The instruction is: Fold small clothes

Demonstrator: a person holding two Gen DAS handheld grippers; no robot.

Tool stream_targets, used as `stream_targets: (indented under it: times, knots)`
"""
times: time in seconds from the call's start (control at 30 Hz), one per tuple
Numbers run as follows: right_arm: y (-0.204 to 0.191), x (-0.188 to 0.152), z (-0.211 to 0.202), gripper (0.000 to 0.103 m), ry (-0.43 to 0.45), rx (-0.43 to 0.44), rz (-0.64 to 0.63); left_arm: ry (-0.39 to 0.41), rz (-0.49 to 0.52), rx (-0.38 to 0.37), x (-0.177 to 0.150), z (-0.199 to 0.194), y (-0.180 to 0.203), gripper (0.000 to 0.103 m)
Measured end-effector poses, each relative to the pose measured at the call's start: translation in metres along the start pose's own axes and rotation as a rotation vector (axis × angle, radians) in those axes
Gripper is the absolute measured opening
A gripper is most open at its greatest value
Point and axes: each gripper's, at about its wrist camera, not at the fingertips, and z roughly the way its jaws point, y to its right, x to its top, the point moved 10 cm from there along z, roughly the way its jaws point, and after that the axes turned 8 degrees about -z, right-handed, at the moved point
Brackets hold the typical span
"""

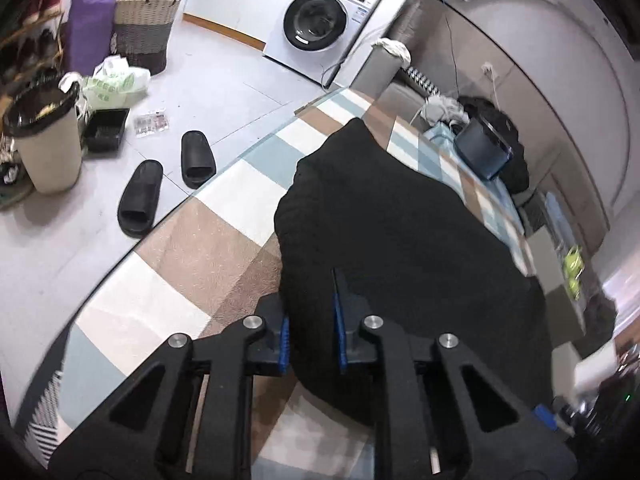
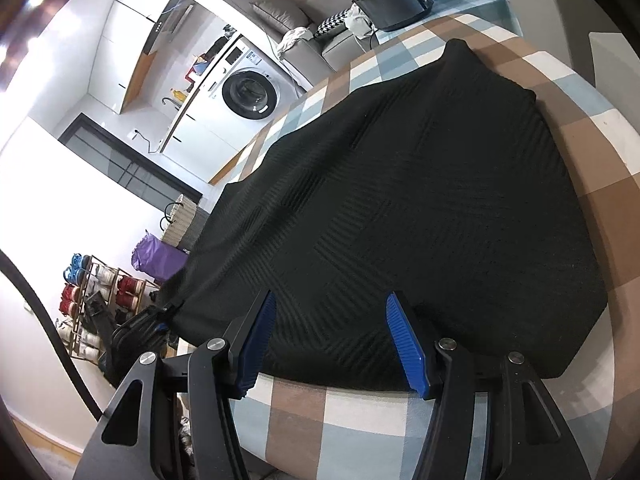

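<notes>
Left gripper (image 1: 311,320): fingers close together, pinching an edge of the black knit cloth (image 1: 400,232).
Right gripper (image 2: 332,344): fingers wide apart over the near edge of the cloth (image 2: 400,200), holding nothing.
Cloth: lies on the checked table cover (image 2: 360,432); ribbed stripes show in the right view.
Left view only: two black slippers (image 1: 140,200), a bin (image 1: 44,144).
Right view only: a shoe rack (image 2: 96,300).
</notes>
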Motion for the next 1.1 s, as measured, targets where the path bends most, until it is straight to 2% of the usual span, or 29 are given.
stream_targets:
  times: [0.17, 0.3, 0.4, 0.47, 0.6, 0.7, 0.77, 0.87, 0.93, 0.97, 1.0, 1.07, 1.1]
  knots:
    - [0.009, -0.002, 0.009, 0.059, -0.021, -0.032, 0.018, 0.001, 0.043, 0.007, 0.002, -0.006, 0.000, 0.013]
    - [0.009, -0.002, 0.014, 0.059, -0.039, -0.056, 0.018, 0.055, 0.159, 0.001, 0.006, -0.024, 0.026, 0.011]
    - [0.009, -0.001, 0.016, 0.059, -0.042, -0.064, 0.011, 0.101, 0.290, -0.043, 0.009, -0.038, 0.074, 0.010]
    - [0.009, 0.000, 0.016, 0.059, -0.039, -0.064, 0.014, 0.110, 0.384, -0.103, 0.002, -0.044, 0.114, 0.010]
    - [0.013, 0.003, 0.012, 0.059, -0.026, -0.072, 0.024, 0.049, 0.550, -0.237, -0.042, -0.044, 0.191, 0.009]
    - [0.017, 0.004, 0.006, 0.061, -0.010, -0.084, 0.033, -0.054, 0.664, -0.325, -0.095, -0.036, 0.230, 0.009]
    - [0.020, 0.005, 0.003, 0.061, 0.002, -0.093, 0.043, -0.132, 0.723, -0.374, -0.134, -0.031, 0.242, 0.010]
    - [0.023, 0.005, 0.001, 0.062, 0.007, -0.097, 0.060, -0.281, 0.786, -0.407, -0.176, -0.023, 0.240, 0.017]
    - [0.023, 0.006, 0.000, 0.062, 0.006, -0.091, 0.065, -0.321, 0.777, -0.442, -0.182, -0.027, 0.234, 0.025]
    - [0.021, 0.007, 0.001, 0.062, 0.004, -0.088, 0.062, -0.336, 0.758, -0.470, -0.180, -0.032, 0.231, 0.036]
    - [0.020, 0.008, 0.002, 0.062, 0.004, -0.084, 0.060, -0.337, 0.735, -0.494, -0.176, -0.037, 0.227, 0.052]
    - [0.014, 0.013, 0.006, 0.062, 0.000, -0.053, 0.057, -0.305, 0.680, -0.526, -0.158, -0.051, 0.223, 0.073]
    - [0.013, 0.011, 0.006, 0.062, -0.003, -0.039, 0.055, -0.287, 0.652, -0.545, -0.149, -0.057, 0.220, 0.076]
